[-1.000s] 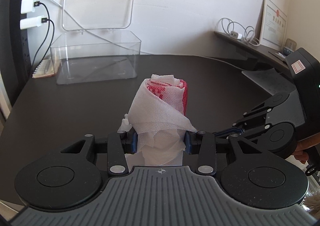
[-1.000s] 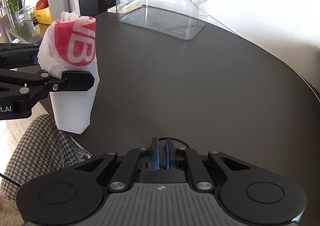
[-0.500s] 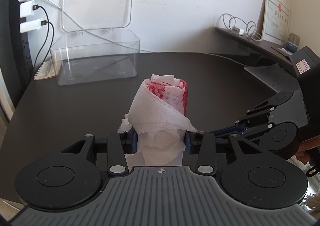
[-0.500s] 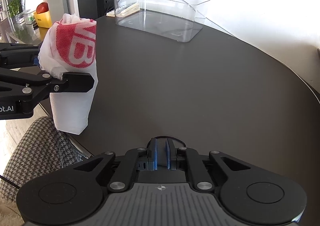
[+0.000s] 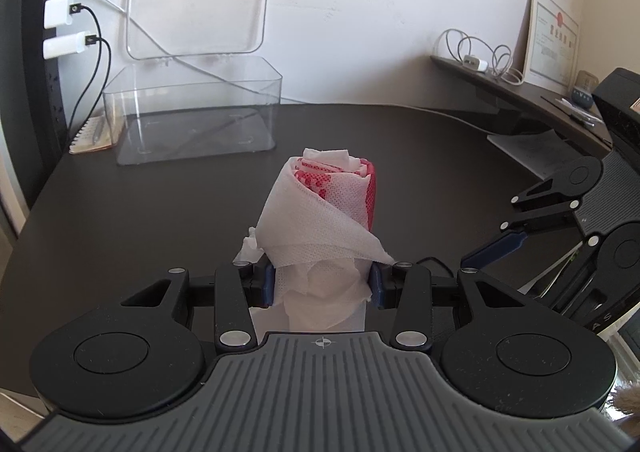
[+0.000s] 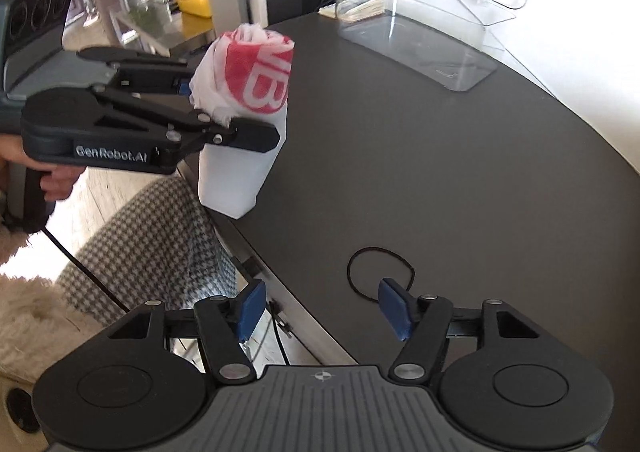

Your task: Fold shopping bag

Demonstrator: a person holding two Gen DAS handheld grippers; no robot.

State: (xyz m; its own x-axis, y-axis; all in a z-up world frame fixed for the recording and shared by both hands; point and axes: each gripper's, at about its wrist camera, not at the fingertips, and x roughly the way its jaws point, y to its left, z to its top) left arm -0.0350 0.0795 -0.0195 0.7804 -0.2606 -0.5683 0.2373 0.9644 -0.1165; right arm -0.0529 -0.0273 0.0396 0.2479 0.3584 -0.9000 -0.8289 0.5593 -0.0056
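The shopping bag (image 5: 328,220) is rolled into an upright white bundle with red print, standing at the dark table's (image 5: 160,212) near edge. My left gripper (image 5: 322,284) is shut on its lower part, blue pads pressing both sides. From the right wrist view the bag (image 6: 256,80) and the left gripper (image 6: 228,112) sit at the upper left, held by a hand. My right gripper (image 6: 322,306) hangs over the table edge with its jaws opening and nothing between them. A thin black elastic loop (image 6: 380,249) lies flat just beyond its fingertips. The right gripper (image 5: 504,220) also shows at the right of the left wrist view.
A clear plastic box (image 5: 192,112) with its lid raised stands at the back of the table, a notebook (image 5: 90,136) beside it. Chargers and cables (image 5: 60,12) hang on the left. A houndstooth seat (image 6: 152,252) lies below the table edge. A shelf (image 5: 520,92) runs along the right wall.
The right gripper's jaws went from shut to wide apart and the gripper rolled and tipped; the black loop now lies in the open before it. The left gripper and bag stayed put.
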